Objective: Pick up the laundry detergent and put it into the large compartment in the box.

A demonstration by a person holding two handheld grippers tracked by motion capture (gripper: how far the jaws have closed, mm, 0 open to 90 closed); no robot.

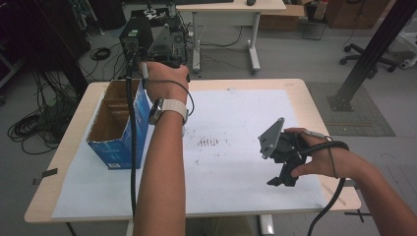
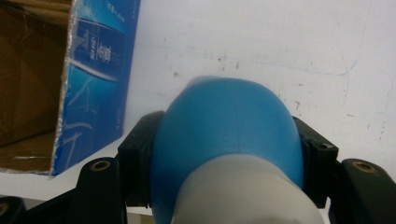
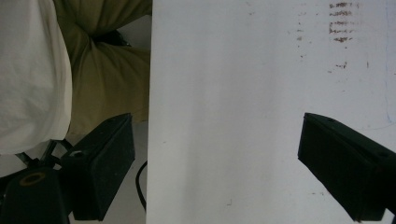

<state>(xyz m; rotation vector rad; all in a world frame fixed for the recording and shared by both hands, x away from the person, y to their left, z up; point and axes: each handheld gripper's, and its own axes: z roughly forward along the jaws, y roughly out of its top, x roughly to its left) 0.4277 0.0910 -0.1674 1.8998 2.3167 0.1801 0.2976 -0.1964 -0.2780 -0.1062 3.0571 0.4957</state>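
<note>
The left gripper (image 2: 224, 186) pinches a round blue-and-white plastic bottle (image 2: 226, 135) over the white table sheet (image 2: 280, 56). The open blue cardboard box (image 2: 93, 93) lies just to its left. The right gripper (image 3: 217, 163) is spread wide, holding 0 things.

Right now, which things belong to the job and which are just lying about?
In the job: blue bottle, clamped in the left gripper; open box beside it.
Lying about: right gripper, open, nothing in it; white sheet; table.
</note>
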